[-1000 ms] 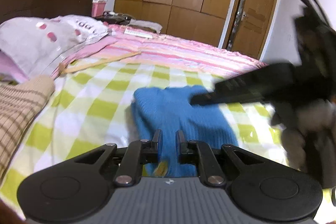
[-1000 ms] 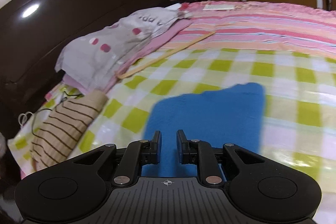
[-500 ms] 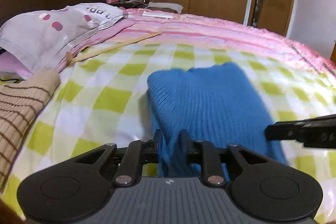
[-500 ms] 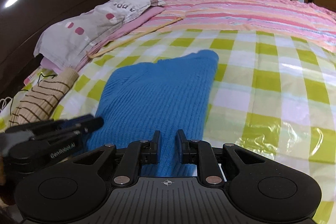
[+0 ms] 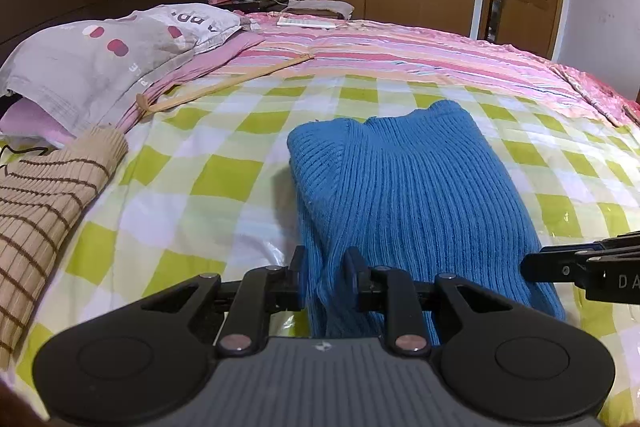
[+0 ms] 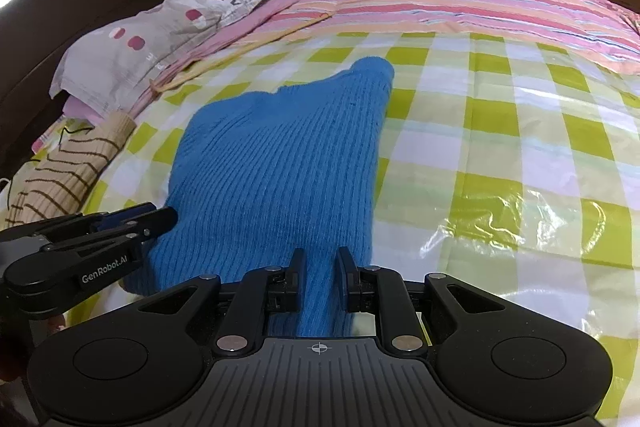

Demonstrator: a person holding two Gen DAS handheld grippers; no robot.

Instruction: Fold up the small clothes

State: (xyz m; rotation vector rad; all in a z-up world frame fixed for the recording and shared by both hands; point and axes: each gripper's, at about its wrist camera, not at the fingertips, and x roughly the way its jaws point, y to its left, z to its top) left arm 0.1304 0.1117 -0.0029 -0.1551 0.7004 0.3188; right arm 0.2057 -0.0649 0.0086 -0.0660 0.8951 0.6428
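Lettering first: my left tongs point(image 6: 100, 239) carry "GenRobot.AI" on their side in the right wrist view, and my right tongs point(image 5: 576, 267) show only "DA" at the frame edge. A grey pillow point(image 5: 104, 55) by the headboard bears upside-down letters I cannot read. The blue ribbed sweater point(image 5: 404, 187) lies folded on the bed's green-checked cover point(image 5: 224, 179). My left tongs pinch its near edge; my right tongs, narrow, clamp its near edge too.
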